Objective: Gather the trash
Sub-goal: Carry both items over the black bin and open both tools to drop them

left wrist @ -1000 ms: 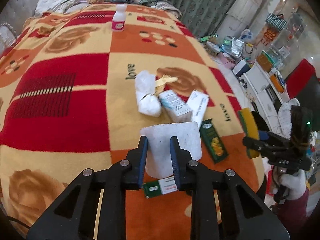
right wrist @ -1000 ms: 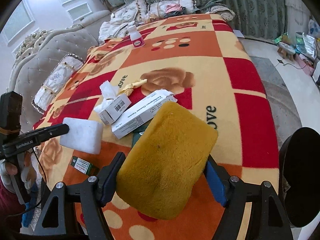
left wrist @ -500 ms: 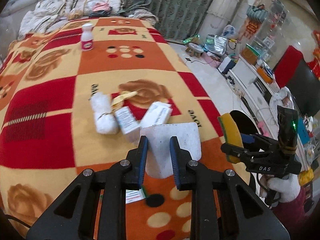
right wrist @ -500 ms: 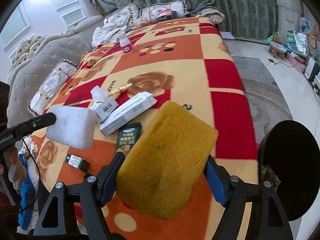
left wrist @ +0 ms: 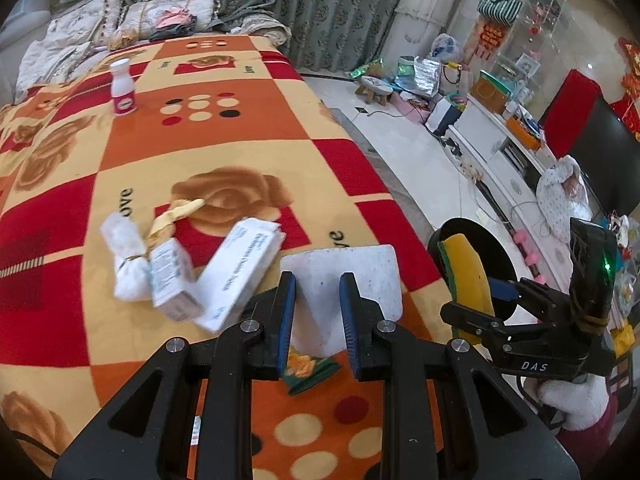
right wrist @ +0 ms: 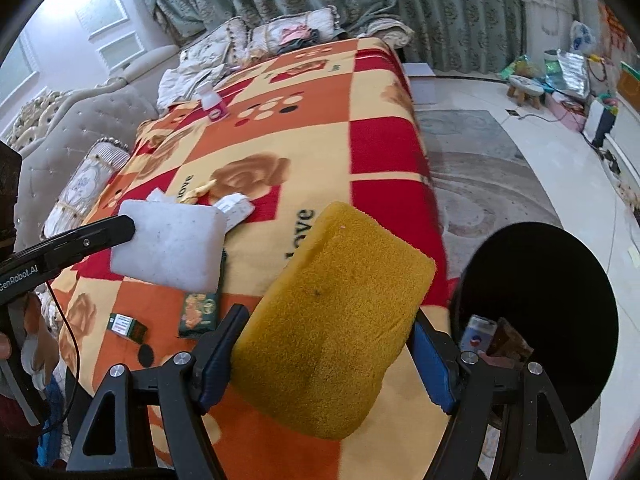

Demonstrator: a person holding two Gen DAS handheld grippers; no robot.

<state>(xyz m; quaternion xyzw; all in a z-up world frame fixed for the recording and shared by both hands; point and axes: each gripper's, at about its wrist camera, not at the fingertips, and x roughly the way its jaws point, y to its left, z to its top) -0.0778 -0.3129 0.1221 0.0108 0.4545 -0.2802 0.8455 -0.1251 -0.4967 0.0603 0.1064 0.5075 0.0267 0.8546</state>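
Note:
My left gripper [left wrist: 316,282] is shut on a white foam sponge [left wrist: 368,276] held above the patterned blanket [left wrist: 248,128]. My right gripper [right wrist: 330,316] is shut on a thick yellow sponge [right wrist: 340,312] at the bed's edge, beside a round black bin [right wrist: 536,300]. A can and a wrapper [right wrist: 478,334] lie in the bin. From the left wrist view the yellow sponge [left wrist: 468,268] hangs in front of the bin [left wrist: 452,224]. On the blanket lie a long white box [left wrist: 240,268], a small box [left wrist: 172,276], a crumpled tissue [left wrist: 124,256] and a green packet [left wrist: 308,368].
A white and pink bottle [left wrist: 122,92] stands far back on the blanket. A small green box [right wrist: 126,326] lies near the front edge. Pillows and clothes are piled at the bed's head [left wrist: 160,20]. A rug [right wrist: 480,172] and cluttered floor lie right of the bed.
Both grippers have carried their sponges rightward across the bed. The black bin has come closer and larger in both views, and the scattered boxes have slid left.

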